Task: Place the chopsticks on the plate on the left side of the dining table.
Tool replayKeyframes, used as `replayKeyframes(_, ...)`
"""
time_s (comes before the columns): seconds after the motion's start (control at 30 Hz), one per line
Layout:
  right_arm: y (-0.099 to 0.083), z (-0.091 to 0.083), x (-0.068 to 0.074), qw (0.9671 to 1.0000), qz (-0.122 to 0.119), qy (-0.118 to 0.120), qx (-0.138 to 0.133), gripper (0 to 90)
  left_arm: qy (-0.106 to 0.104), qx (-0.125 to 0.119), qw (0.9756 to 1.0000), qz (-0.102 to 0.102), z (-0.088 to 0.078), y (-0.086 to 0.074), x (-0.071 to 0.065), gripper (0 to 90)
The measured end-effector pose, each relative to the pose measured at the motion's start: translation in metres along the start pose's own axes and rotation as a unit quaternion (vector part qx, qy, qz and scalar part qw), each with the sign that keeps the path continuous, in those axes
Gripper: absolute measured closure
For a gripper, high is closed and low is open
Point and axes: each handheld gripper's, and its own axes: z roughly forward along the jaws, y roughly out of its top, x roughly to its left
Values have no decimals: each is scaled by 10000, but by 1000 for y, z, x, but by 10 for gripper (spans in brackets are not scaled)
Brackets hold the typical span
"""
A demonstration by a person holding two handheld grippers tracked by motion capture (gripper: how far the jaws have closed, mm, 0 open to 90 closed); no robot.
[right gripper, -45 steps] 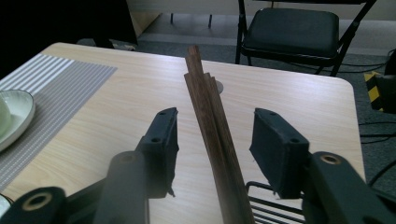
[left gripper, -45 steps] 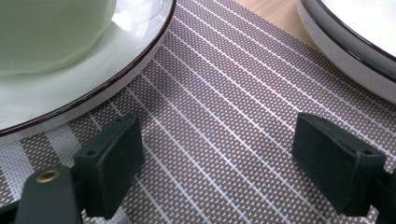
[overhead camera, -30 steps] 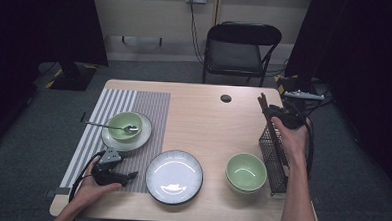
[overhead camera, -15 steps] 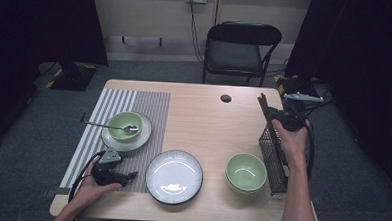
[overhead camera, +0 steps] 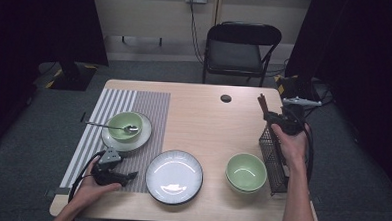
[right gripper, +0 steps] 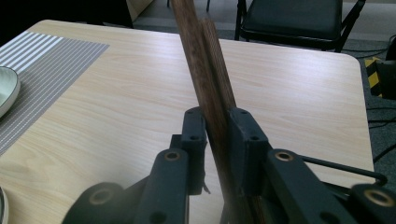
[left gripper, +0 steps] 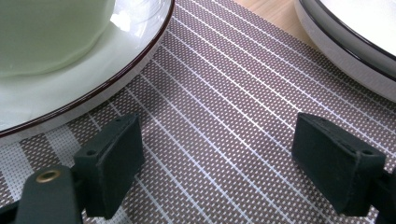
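We count two green bowls: one [overhead camera: 125, 124] on a small plate at the left, the other [overhead camera: 246, 172] straight on the worktop [overhead camera: 203, 121] at the right. There are two plates, the small one [overhead camera: 113, 140] under the left bowl and a larger white one [overhead camera: 174, 176] in the middle. We see one spoon [overhead camera: 108, 127], one striped placemat [overhead camera: 149, 103], one wire basket [overhead camera: 272, 151] and one folding chair [overhead camera: 239, 52]. Two wooden chopsticks [right gripper: 210, 84] stand together. One small dark disc [overhead camera: 226, 98] lies on the worktop.
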Motion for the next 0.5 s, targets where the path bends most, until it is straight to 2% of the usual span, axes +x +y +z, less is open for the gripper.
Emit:
replayKeyframes(0.3, 1, -2, 1, 9999, -3, 67, -111, 779, -1, 4, 10000, 2, 0, 0, 0, 161)
replayKeyframes(0.5, 0, -2, 1, 10000, -37, 33, -39, 775, -11, 5, 10000, 6, 0, 0, 0, 161)
